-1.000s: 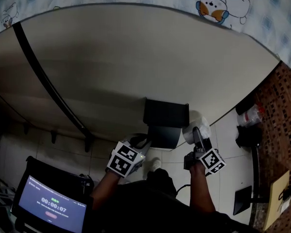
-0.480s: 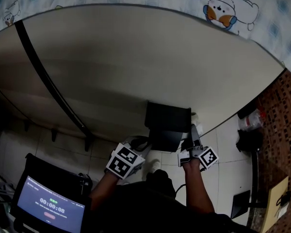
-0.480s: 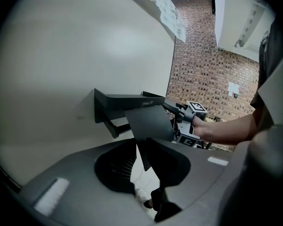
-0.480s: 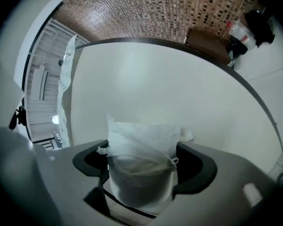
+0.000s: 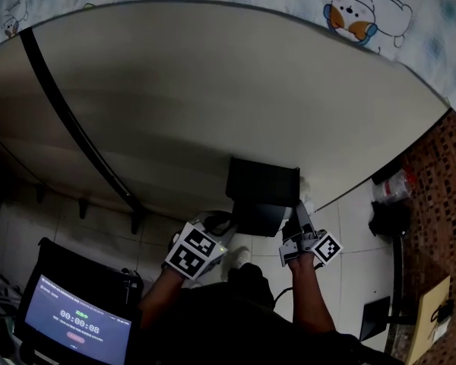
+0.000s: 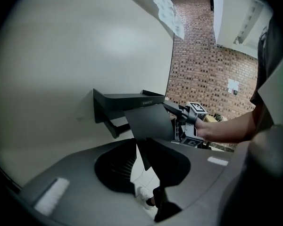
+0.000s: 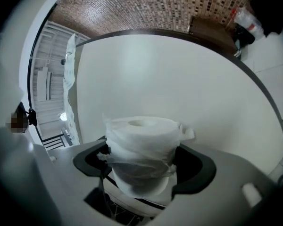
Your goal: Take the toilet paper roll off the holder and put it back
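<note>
A black holder [image 5: 261,181] is fixed to the pale wall, and its hinged flap [image 6: 150,122] hangs in front of its shelf [image 6: 127,99]. My left gripper [image 5: 216,223] sits just below and left of the holder; in the left gripper view the left gripper [image 6: 144,160] is shut on the flap's lower edge. A white toilet paper roll [image 7: 141,145] stands upright between the jaws of my right gripper [image 7: 144,168], which is shut on it. In the head view the right gripper [image 5: 298,210] is against the holder's right side, and only a sliver of the roll [image 5: 308,203] shows.
A black rail [image 5: 76,131] runs diagonally down the wall at left. A screen with a timer [image 5: 77,327] stands at lower left. Black items [image 5: 387,213] and a clipboard [image 5: 432,314] lie on the floor at right, by the brick-patterned surface.
The right gripper has moved left with the roll, up against the holder's right side, and has rolled. The roll is now mostly hidden. The left gripper has kept still.
</note>
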### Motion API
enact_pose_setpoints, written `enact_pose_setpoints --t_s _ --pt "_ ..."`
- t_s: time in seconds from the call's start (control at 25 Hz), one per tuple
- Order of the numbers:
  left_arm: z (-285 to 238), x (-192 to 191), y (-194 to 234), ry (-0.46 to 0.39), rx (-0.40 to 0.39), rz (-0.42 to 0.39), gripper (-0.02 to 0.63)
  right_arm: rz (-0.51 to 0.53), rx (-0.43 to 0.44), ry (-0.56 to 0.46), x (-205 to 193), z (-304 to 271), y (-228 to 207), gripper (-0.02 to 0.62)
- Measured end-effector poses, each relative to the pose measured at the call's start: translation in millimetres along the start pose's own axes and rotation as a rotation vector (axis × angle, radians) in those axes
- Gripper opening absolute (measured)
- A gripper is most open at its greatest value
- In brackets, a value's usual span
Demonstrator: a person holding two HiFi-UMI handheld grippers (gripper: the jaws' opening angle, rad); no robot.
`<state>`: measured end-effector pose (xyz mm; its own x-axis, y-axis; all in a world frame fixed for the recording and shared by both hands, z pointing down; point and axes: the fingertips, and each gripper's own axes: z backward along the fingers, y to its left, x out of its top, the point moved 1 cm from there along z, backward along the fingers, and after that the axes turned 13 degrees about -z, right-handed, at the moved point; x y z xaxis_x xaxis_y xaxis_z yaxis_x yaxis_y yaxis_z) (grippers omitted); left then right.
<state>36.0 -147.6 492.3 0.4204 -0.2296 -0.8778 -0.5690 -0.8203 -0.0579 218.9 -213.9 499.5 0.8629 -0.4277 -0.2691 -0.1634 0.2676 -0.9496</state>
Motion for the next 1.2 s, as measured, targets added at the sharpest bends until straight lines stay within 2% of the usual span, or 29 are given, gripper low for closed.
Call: enact_pose_setpoints --t_s 0.16,0.4,0.6,0.8,1.2 --pt "0.4 0.8 -0.1 -0.006 -0.008 0.005 0.087 -0.045 0.008 0.085 -11.8 0.9 -2.3 0.402" --pt "0.6 1.5 -1.0 -0.008 -0.015 0.010 0.087 -0.025 0.030 0.254 -40.9 0.3 -2.2 0.393" --pt "1.4 1.8 -1.6 -0.010 -0.025 0.015 0.087 -0.090 0.034 0.381 -52.6 -11.6 -7.3 0.390" --pt "0.6 1.5 -1.7 -0.007 -0.033 0.014 0.087 -0.200 0.036 0.520 -73.1 -26.7 -10.8 0.390" --pt "1.9 2.8 -2.0 -0.018 -0.042 0.027 0.095 -0.266 0.032 0.633 -98.1 -35.3 -12.5 0.390"
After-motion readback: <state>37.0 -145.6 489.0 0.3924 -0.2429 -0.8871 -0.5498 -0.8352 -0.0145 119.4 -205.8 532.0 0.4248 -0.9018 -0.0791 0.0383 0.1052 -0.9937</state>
